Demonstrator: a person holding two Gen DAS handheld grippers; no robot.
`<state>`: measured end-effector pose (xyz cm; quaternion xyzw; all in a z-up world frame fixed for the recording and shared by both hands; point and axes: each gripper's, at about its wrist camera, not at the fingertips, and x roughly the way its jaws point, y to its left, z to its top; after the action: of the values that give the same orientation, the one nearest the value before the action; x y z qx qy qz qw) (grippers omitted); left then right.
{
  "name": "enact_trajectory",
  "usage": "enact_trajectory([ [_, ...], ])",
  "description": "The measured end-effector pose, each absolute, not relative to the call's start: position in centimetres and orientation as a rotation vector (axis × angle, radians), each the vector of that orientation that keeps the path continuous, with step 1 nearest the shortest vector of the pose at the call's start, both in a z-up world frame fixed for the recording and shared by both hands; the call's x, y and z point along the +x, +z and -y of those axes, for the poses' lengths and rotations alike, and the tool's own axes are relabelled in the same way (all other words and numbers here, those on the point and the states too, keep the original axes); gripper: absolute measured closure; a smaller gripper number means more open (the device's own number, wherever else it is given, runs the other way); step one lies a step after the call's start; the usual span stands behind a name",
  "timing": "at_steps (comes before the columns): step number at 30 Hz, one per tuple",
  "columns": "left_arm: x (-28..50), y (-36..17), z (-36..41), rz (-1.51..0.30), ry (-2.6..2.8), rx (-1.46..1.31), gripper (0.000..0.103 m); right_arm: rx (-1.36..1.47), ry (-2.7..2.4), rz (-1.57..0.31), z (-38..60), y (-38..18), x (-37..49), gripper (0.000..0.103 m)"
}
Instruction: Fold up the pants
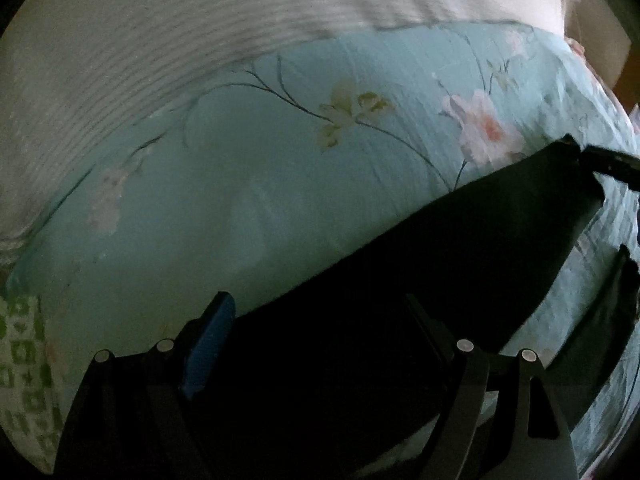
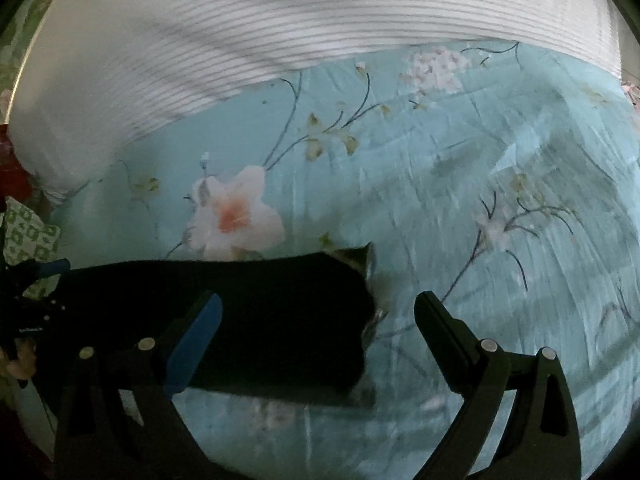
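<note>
The black pants (image 1: 460, 248) lie flat on a light blue floral bedsheet (image 1: 240, 184). In the left wrist view they run from under my left gripper (image 1: 320, 316) up to the right, where the right gripper (image 1: 608, 166) shows at their far end. My left gripper is open, its fingers astride the near end of the pants. In the right wrist view the pants (image 2: 260, 312) form a dark band ending near the middle. My right gripper (image 2: 316, 312) is open above that end. The left gripper (image 2: 40, 276) shows at the far left.
A white ribbed blanket (image 2: 280, 20) lies folded across the back of the bed. A green and white patterned cloth (image 2: 28, 236) sits at the left edge. The blue sheet (image 2: 500, 184) stretches out to the right of the pants.
</note>
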<state>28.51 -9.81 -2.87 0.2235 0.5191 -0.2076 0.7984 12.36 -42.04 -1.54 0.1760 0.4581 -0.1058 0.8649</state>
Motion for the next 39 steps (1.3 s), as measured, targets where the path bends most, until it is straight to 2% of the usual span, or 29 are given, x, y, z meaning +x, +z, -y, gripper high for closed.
enact_trajectory([
  [6,31.4,-5.5,10.7,-1.211,-0.498,0.524,0.02,0.333,-0.163,-1.033,42.6,-3.1,15.0,0.009],
  [7,31.7,-5.8,10.8,-1.221,-0.506,0.529,0.021,0.324,-0.153,-1.035,42.6,-3.1,15.3,0.014],
  [8,31.9,-6.1,10.9,-1.232,-0.525,0.531,0.022,0.321,-0.138,-1.035,42.6,-3.1,15.6,0.025],
  [9,32.0,-6.3,11.0,-1.241,-0.542,0.529,0.026,0.325,-0.129,-1.035,42.7,-3.0,15.6,0.033],
  [10,32.1,-6.4,11.1,-1.248,-0.558,0.524,0.03,0.337,-0.114,-1.042,42.8,-3.0,15.8,0.046],
  [11,32.1,-6.4,11.2,-1.255,-0.58,0.515,0.042,0.347,-0.106,-1.044,42.8,-3.0,15.9,0.059],
  [12,31.9,-6.2,11.3,-1.264,-0.618,0.503,0.061,0.355,-0.099,-1.043,42.8,-2.9,15.8,0.066],
  [13,31.7,-6.1,11.5,-1.268,-0.648,0.499,0.084,0.363,-0.093,-1.038,42.8,-2.8,15.6,0.079],
  [14,31.3,-5.9,11.7,-1.273,-0.681,0.503,0.091,0.365,-0.093,-1.037,42.9,-2.7,15.4,0.089],
  [15,30.8,-5.7,11.9,-1.258,-0.693,0.525,0.095,0.368,-0.093,-1.029,43.0,-2.5,15.1,0.092],
  [18,29.3,-4.5,11.9,-1.215,-0.719,0.538,0.099,0.369,-0.08,-0.994,42.9,-1.6,13.9,0.094],
  [28,21.1,1.2,9.4,-1.14,-0.746,0.429,0.1,0.302,-0.009,-0.934,41.0,2.1,9.6,0.095],
  [39,11.4,1.7,8.2,-1.144,-0.723,0.364,0.1,0.196,0.047,-0.981,38.2,3.0,2.6,0.095],
])
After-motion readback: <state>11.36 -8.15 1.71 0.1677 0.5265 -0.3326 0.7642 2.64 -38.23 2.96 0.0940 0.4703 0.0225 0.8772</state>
